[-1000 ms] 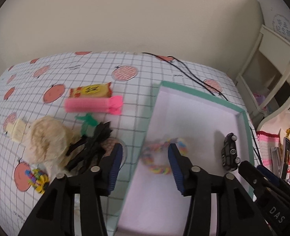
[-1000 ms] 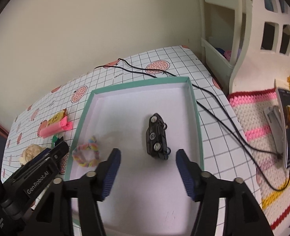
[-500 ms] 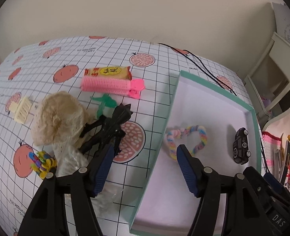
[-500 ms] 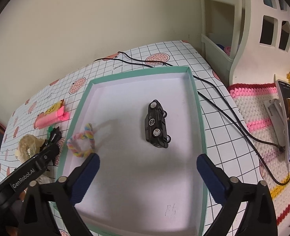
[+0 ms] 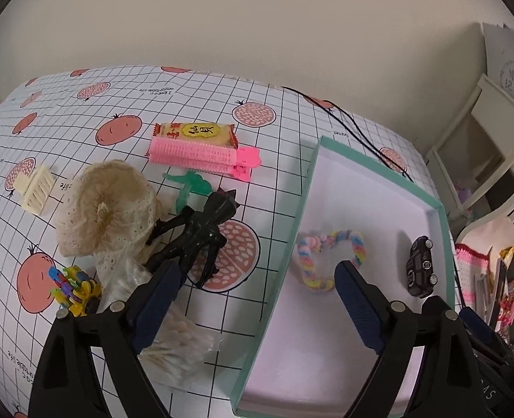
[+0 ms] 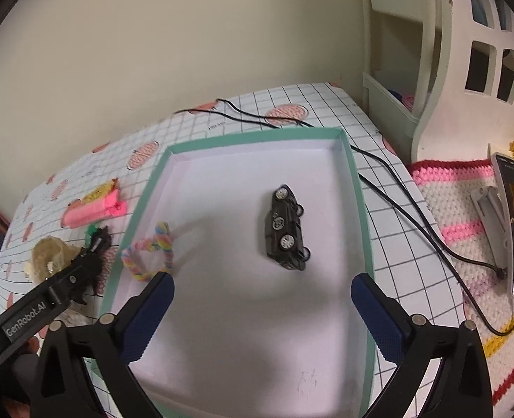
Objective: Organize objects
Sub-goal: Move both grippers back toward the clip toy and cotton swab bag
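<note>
Left gripper (image 5: 257,278): jaws spread wide, empty, straddling teal box (image 5: 300,209) rim, lower centre. Right gripper (image 6: 262,291): jaws spread wide, empty, above box floor; toy car (image 6: 284,231) beyond tips, untouched.

Your worktop (image 5: 201,97) wears a white cloth with a black grid and red pomegranate prints. Lying directly on it you have a teal-rimmed box (image 5: 303,202) at the right side, and to its left a yellow snack packet (image 5: 196,132) touching a pink hair roller (image 5: 201,155) just in front of it. Nearer to you sit a green plastic figure (image 5: 190,188), a black toy figure (image 5: 197,233), a cream lace hat (image 5: 107,212) beside that figure, a cream comb-like clip (image 5: 36,190), a small multicoloured toy (image 5: 70,287) and a clear bag of cotton swabs (image 5: 180,345). Black cables (image 6: 396,188) trail across the far right corner.
</note>
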Available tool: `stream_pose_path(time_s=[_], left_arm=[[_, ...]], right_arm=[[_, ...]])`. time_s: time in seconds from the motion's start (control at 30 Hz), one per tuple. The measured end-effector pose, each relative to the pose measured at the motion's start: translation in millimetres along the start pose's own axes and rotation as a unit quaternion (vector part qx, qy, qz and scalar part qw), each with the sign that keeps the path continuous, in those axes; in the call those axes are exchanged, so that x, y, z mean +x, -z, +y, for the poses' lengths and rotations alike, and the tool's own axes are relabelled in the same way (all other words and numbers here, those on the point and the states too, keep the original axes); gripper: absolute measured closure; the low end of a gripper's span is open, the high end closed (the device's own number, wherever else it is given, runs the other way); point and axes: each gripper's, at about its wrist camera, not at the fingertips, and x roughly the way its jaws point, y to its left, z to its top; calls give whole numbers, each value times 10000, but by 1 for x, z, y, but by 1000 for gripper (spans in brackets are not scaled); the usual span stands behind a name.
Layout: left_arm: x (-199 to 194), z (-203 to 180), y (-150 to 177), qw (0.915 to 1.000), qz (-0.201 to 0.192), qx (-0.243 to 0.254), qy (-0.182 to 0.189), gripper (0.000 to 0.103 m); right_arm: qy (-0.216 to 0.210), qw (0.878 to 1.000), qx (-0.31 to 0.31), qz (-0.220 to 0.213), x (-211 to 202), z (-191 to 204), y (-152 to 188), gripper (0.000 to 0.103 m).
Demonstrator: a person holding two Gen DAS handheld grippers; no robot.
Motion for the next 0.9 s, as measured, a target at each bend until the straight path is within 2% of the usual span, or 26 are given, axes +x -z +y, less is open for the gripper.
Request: stream_pose_path(time_s=[0.2,0.5,0.63,0.77,0.9], left_arm=[[-10,5,-7,9999,-101,56,75,12],[-31,31,-24,9997,-185,70,-105,12],[-44,49,-33,9993,-341,21,-177,12],[-56,79,-42,9980,-504,-253,-290,12],[-58,112,-47,9957,-462,-721,-365,12]], right_arm=[[-104,9999,-26,-107,-3,4,-2,0],[-275,9988,-168,-355,-10,24,-3,0],[-455,9978,-251,-405,-13,39,-5,0],[-748,9956,-452,-325,-12,62,-6,0],[-949,9923,-749,-258,-12,89,-2,0]])
